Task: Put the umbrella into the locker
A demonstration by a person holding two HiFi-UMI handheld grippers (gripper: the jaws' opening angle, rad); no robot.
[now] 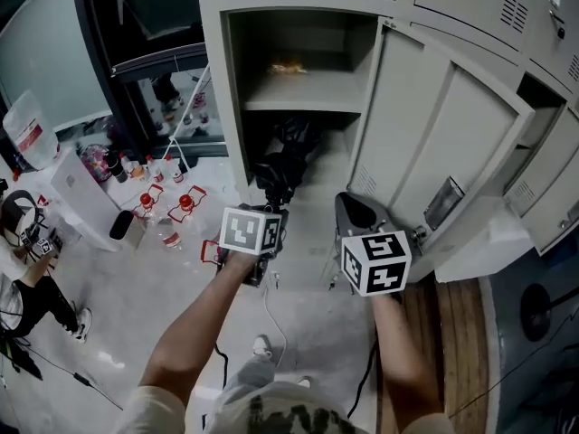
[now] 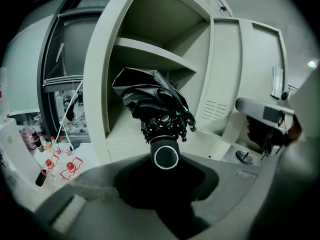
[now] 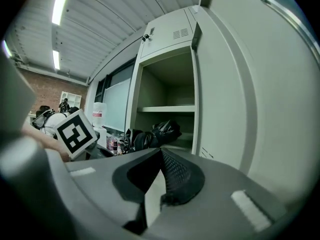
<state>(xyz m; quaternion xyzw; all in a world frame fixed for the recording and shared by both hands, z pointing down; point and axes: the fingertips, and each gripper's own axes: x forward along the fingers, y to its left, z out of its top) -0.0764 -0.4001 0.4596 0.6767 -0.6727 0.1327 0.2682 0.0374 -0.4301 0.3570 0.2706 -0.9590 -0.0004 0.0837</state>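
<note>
Head view: one umbrella (image 1: 285, 163) — left hand-held gripper (image 1: 271, 208) pinching it (right hand-held gripper (image 1: 355, 213) pressed together).

Clear bottles with red caps (image 1: 185, 208) stand grouped on the grey floor (image 1: 136, 306). A seated person (image 1: 25, 247) is at far left. Wooden planks (image 1: 457, 333) lie at right.

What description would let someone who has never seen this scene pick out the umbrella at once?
Find the grey locker with its door swung open. Below its shelf, the folded umbrella points into the lower compartment, gripped by its handle in the left gripper. It is the only crumpled black bundle, with a pale ring on its handle end.
</note>
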